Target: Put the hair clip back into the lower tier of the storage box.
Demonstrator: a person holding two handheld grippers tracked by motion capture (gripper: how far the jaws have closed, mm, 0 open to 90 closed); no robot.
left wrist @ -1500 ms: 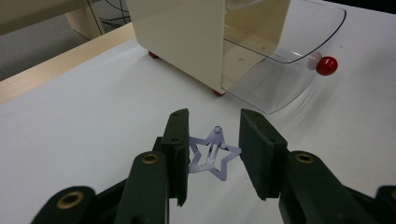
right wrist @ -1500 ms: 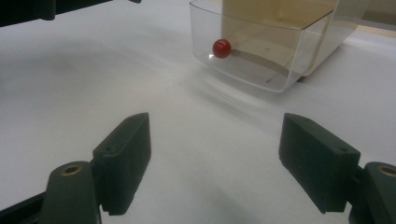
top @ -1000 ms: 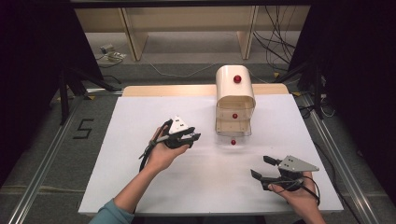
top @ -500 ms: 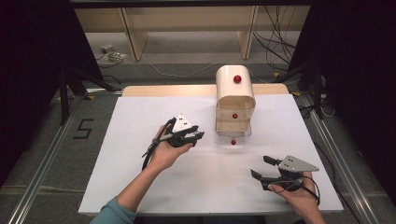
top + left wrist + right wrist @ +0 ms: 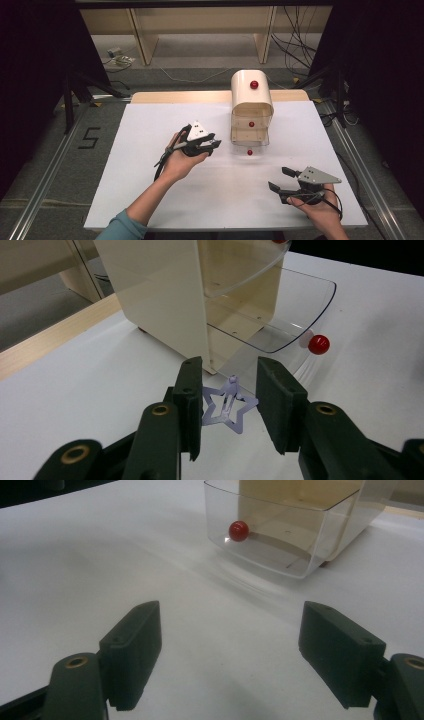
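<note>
Lilac star hair clip pinched in left tool; right tool wide open, empty.

A white sheet is spread over the table, whose wooden edge is seen at the far side. A cream drawer unit is stood on the sheet, its clear bottom drawer pulled out.
</note>
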